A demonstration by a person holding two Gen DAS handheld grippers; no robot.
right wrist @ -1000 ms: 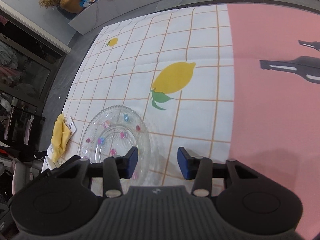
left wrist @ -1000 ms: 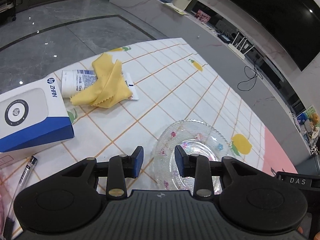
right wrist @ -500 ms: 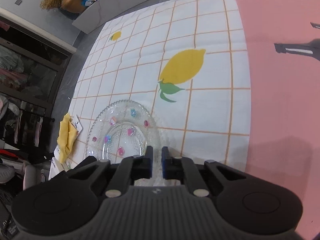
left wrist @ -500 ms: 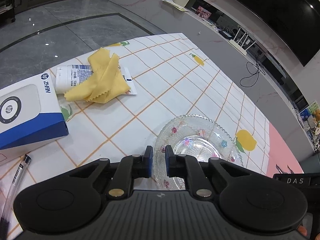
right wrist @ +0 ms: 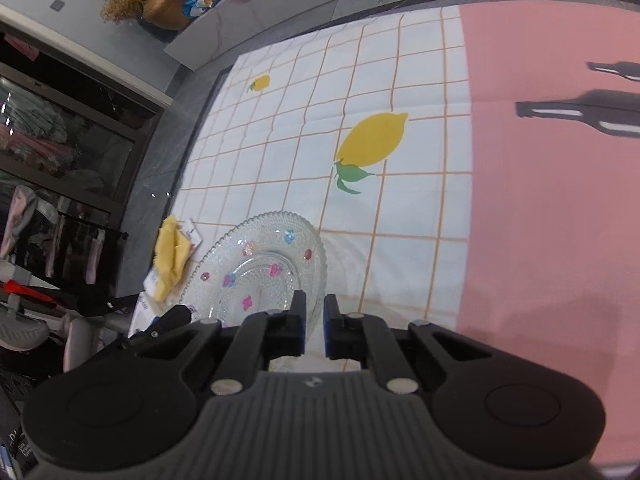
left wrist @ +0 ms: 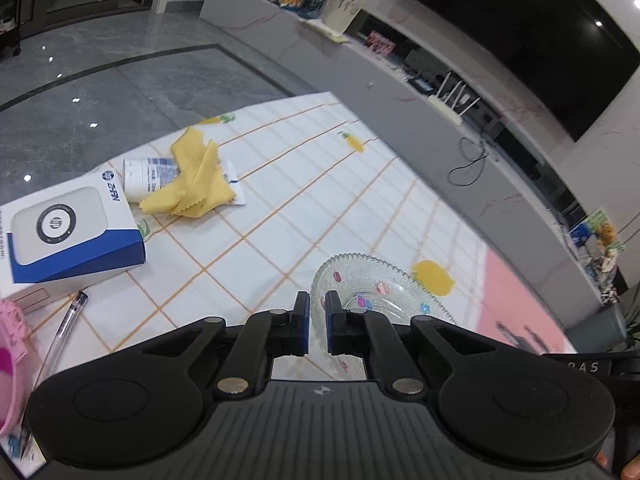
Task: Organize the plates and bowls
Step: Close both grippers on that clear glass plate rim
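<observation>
A clear glass plate (left wrist: 380,300) with small coloured flowers and a scalloped rim hangs tilted just above the lemon-print tablecloth (left wrist: 320,208). My left gripper (left wrist: 318,308) is shut on its rim at one side, with the rim edge pinched between the blue pads. In the right wrist view the same plate (right wrist: 264,264) casts a shadow on the cloth. My right gripper (right wrist: 315,308) is shut on the opposite side of the rim. The near part of the plate is hidden behind the gripper bodies in both views.
A blue and white box (left wrist: 68,232), a yellow cloth (left wrist: 192,188) over a white tube (left wrist: 140,176), a pen (left wrist: 64,332) and a pink item (left wrist: 8,360) lie to the left. The cloth's pink part (right wrist: 540,240) is to the right. Grey floor lies beyond the table edge.
Both grippers went from open to shut on the plate's rim. The plate then rose off the cloth and tilted, and both views pulled back and up.
</observation>
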